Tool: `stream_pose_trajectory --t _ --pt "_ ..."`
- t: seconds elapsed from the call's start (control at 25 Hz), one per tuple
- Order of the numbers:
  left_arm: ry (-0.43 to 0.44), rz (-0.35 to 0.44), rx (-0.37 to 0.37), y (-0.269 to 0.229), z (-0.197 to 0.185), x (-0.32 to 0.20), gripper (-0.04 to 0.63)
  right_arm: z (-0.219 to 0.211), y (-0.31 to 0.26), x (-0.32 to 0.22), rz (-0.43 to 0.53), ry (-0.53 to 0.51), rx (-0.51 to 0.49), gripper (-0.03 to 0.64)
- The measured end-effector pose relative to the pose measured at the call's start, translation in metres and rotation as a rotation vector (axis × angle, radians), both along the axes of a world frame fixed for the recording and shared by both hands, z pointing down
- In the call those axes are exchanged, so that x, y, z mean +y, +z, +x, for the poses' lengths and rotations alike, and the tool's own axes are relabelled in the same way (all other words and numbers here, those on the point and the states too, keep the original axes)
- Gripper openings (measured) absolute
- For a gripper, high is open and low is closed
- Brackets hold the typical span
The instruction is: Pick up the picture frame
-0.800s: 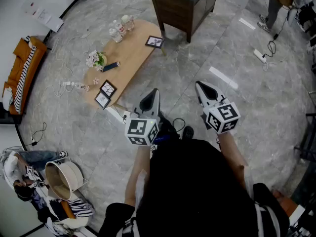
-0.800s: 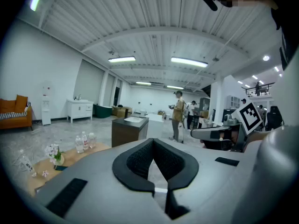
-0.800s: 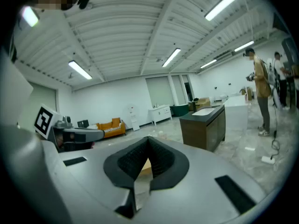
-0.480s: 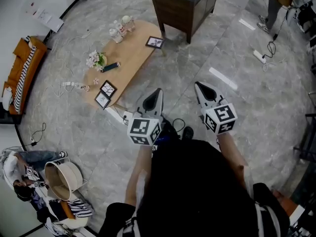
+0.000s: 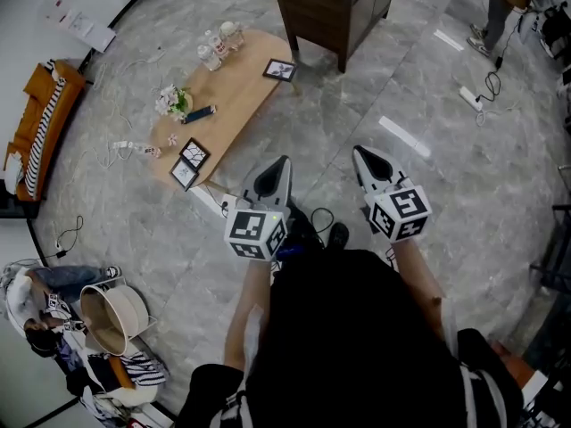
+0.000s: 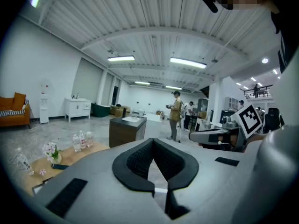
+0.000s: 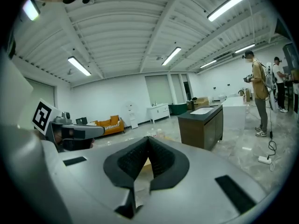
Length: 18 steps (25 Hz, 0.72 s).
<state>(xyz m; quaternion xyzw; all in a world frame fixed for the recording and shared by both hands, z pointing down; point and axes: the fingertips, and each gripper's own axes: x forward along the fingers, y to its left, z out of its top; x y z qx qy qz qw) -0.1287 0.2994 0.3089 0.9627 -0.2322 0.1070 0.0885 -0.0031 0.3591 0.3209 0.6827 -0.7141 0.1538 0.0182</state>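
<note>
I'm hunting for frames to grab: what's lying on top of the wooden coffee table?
On the table: one picture frame at the far end, a second frame and a third frame at the near end, flowers, bottles, a dark flat device. Nothing covers them.

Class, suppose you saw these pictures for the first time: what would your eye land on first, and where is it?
The left hand-held gripper and right hand-held gripper, both shut and empty, jut forward at the head view's centre over grey floor. Upper left, a wooden table carries one picture frame at its far end, two more frames at its near end.
</note>
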Motion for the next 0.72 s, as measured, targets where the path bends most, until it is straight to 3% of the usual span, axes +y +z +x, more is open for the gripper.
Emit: stream_pose_trajectory --t 0.4,0.72 --pt "-0.057 -0.056 -0.038 0.019 -0.014 -0.006 0.012 0.000 0.027 -0.003 -0.086 -0.050 0.024 0.012" --pt "-0.059 -0.084 -0.037 0.039 -0.006 -0.088 0.012 0.007 0.044 -0.075 -0.146 -0.069 0.053 0.012"
